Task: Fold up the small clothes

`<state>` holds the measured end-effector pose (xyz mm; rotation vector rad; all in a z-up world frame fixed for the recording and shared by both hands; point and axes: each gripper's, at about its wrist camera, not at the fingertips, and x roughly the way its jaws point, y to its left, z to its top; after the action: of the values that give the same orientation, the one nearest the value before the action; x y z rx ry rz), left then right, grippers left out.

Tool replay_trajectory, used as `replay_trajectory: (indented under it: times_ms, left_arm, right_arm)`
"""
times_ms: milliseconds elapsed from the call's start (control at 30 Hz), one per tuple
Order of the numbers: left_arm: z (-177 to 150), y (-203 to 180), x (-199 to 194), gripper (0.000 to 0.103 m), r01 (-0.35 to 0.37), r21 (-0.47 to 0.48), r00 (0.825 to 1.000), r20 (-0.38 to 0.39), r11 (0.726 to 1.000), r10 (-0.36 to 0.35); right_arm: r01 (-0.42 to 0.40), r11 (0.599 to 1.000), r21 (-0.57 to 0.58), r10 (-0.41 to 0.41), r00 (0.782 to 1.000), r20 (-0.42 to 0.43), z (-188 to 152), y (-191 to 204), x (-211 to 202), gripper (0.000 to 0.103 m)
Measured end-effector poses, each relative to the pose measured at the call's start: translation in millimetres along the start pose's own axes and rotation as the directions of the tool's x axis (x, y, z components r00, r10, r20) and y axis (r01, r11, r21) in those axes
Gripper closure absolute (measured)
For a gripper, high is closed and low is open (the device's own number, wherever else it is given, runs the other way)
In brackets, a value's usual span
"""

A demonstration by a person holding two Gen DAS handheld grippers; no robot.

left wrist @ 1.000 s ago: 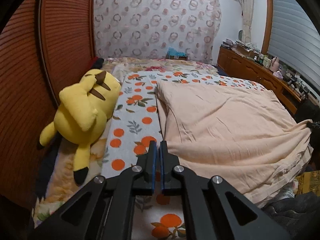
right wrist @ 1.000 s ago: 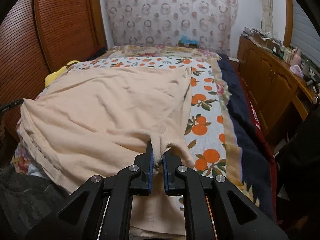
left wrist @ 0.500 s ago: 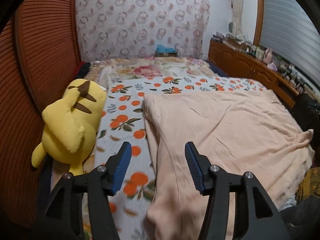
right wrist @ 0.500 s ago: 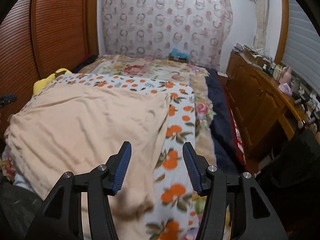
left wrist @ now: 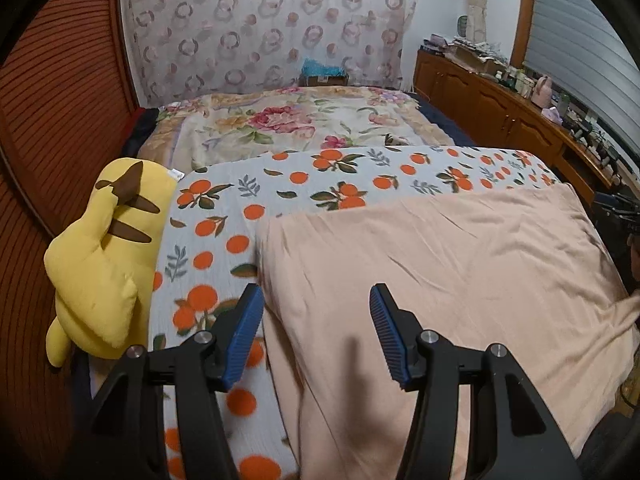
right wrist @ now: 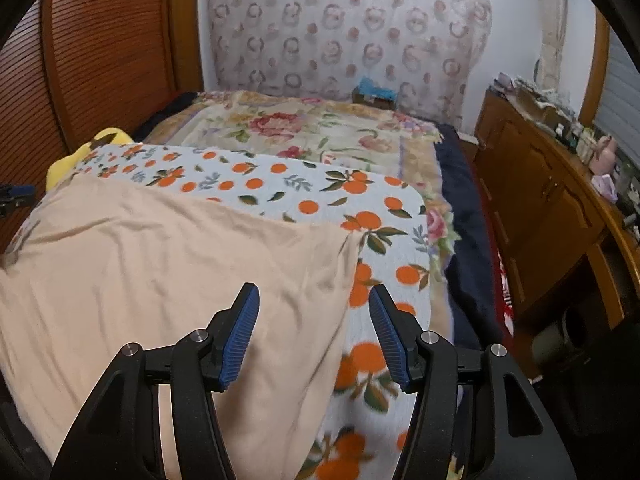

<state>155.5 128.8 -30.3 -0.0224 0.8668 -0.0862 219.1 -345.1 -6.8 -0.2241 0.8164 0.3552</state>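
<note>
Peach garment (left wrist: pixel 432 264) released; both grippers now spread.

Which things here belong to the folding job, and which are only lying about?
For the job:
- peach cloth, spread flat
- left hand-held gripper, open
- right hand-held gripper, open

Only lying about:
- yellow plush toy
- orange-print blanket
- floral blanket
- wooden cabinet
</note>
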Motion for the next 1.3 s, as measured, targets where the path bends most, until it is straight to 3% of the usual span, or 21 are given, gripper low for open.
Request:
replay_trajectory:
  times_ms: [500,600,633,700,733,800,967,1133,1300]
  left_arm:
    - [15.1,23.7,68.6,0.049,-0.017,-0.029,0.994,-0.110,0.999,0.013]
    - [17.3,22.4,67.2,0.049,-0.013,-0.024,0.996,-0.091,1.000,0.011]
    - [18.4,22.0,66.7,0.050,-0.009,-0.024,0.996,-0.088,1.000,0.006]
    - [20.2,19.1,65.7,0.086,0.020,-0.007,0.997,-0.079,1.000,-0.020]
    - [22.1,16.6,65.6,0.095,0.051,-0.002,0.995,-0.089,0.999,-0.051]
    - [25.0,13.6,64.0,0.102,0.065,0.007,0.993,-0.096,0.998,-0.064]
    - [48.5,10.1,22.5,0.102,0.016,0.007,0.999,0.049,1.000,-0.016]
    - [86.8,17.4,-3.4,0.102,-0.053,-0.011,0.984,0.172,0.999,0.054]
    - [110.1,32.0,12.8,0.100,-0.057,-0.028,0.985,0.160,0.998,0.061]
  right_arm:
    - [-0.020,0.998,0.055,0.026,0.995,-0.101,5.0,-19.8,62.8,0.044]
    - [-0.027,0.999,0.027,0.029,0.996,-0.090,7.4,-14.7,67.1,0.044]
    - [-0.036,0.999,0.022,0.038,0.996,-0.087,8.1,-14.3,67.6,0.049]
    - [-0.076,0.997,0.010,0.077,0.994,-0.077,11.9,-10.8,68.5,0.073]
    - [-0.089,0.996,0.001,0.089,0.993,-0.076,13.5,-8.8,68.8,0.091]
    - [-0.122,0.992,-0.013,0.120,0.990,-0.075,17.2,-3.9,68.1,0.099]
    - [-0.082,0.995,-0.053,0.087,0.993,0.086,39.8,3.8,30.0,0.100]
    - [-0.018,0.995,-0.098,0.037,0.979,0.200,81.8,5.6,-1.9,0.100]
    - [0.048,0.998,-0.046,-0.036,0.971,0.235,124.1,-11.1,1.1,0.100]
